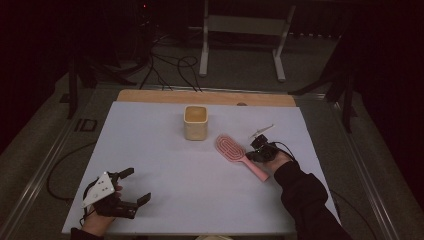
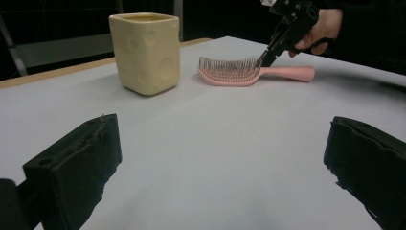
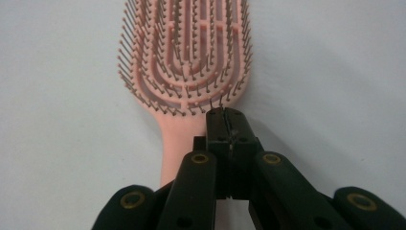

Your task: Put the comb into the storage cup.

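Right hand-held gripper (image 3: 225,112) closed, tips at hairbrush (image 3: 184,72) neck.

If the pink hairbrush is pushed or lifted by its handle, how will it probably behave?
The pink hairbrush looks like thin, stiff plastic with open slots, so it is probably light and keeps its shape. It lies flat with bristles up on the smooth white table, so a push would likely slide or spin it, not roll it. The right gripper, shut near the neck, may slip off the narrow handle.

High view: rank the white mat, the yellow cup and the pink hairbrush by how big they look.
1. White mat, by far the largest.
2. Pink hairbrush, longer than the cup.
3. Yellow cup, close in area to the brush, so this order is unsure.
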`<state>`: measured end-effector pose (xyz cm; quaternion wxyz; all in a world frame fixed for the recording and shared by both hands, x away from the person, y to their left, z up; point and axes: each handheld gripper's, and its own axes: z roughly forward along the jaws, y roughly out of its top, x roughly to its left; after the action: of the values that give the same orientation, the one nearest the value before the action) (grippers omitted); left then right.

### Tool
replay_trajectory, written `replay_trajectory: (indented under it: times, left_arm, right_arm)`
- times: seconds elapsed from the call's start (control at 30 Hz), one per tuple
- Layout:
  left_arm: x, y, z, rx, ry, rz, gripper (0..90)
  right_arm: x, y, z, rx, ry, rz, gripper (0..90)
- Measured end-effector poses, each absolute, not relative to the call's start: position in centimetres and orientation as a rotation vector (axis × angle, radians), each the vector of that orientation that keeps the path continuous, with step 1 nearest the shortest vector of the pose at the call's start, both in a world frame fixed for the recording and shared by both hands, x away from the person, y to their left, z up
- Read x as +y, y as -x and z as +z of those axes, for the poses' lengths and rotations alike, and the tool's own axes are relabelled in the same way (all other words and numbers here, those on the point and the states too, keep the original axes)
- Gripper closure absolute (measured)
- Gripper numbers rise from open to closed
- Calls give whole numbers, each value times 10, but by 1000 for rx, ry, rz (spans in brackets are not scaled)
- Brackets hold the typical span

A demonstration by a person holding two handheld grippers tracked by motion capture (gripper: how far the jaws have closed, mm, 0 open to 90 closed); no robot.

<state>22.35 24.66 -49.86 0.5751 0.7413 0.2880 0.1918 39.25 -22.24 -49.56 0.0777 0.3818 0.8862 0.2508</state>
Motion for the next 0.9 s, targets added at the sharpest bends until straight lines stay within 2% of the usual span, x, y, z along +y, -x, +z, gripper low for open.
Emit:
replay_trajectory:
  times: [0.9]
  left_arm:
    - [246,-223,-499,676,-1737,449,1]
  right_arm:
    - [-227,-379,-485,2637,-1112,781,900]
